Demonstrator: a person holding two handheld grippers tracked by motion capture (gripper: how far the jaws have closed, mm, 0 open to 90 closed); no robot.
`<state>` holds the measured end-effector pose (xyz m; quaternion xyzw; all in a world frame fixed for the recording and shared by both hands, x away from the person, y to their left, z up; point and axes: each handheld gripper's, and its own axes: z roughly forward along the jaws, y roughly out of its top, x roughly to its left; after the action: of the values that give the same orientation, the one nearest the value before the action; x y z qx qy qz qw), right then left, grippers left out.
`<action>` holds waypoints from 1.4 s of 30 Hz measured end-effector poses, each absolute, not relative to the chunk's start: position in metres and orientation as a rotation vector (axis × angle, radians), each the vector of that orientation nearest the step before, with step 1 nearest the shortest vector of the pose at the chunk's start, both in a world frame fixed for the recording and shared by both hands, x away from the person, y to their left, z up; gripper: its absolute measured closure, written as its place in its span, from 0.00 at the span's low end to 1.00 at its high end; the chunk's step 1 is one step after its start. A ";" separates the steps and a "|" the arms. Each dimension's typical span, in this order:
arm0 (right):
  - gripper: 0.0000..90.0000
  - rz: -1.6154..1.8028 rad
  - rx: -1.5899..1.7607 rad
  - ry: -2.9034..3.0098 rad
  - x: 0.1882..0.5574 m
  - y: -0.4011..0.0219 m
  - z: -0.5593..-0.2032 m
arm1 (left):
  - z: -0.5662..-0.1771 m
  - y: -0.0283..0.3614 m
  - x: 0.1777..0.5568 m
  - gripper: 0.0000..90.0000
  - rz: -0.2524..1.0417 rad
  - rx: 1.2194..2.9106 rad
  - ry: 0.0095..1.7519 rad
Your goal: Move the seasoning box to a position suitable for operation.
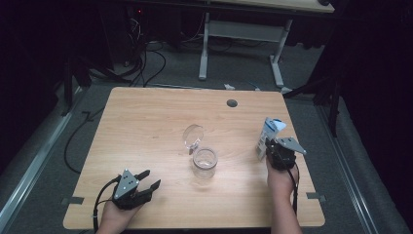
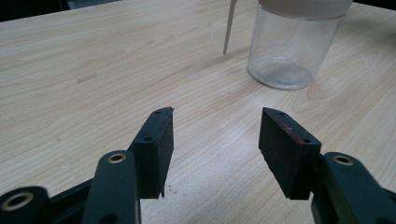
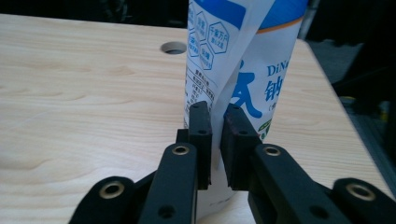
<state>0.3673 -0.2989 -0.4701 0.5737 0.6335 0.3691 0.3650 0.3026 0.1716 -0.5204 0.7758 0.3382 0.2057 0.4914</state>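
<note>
Pinching the bag's [image 3: 243, 56] side seam, the right tongs [image 3: 215, 122] steady it at the frame's right, likely for pouring; left tongs [image 2: 215, 140] wait released near the open jar [image 1: 204, 163].

We hold our left gripper [image 1: 146, 179] low near the glass jar [image 1: 204, 163], well apart from it, jaws spread wide with nothing between them. Our right gripper [image 3: 215, 140], on the jar's far side, has its jaws pinched on the pouch [image 3: 243, 56].
</note>
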 end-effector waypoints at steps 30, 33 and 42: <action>0.69 1.053 1.368 1.715 0.317 -0.276 -0.476 | -0.522 0.172 0.305 0.50 0.479 1.873 0.840; 0.66 1.050 1.365 1.712 0.319 -0.273 -0.477 | -0.522 0.173 0.305 0.50 0.478 1.869 0.839; 0.63 0.993 1.400 1.656 0.326 -0.265 -0.480 | -0.521 0.175 0.305 0.50 0.471 1.865 0.836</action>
<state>0.3261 -0.2646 -0.4802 0.5454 0.6453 0.3870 0.3693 0.3049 0.1746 -0.5210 0.7708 0.3454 0.1946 0.4987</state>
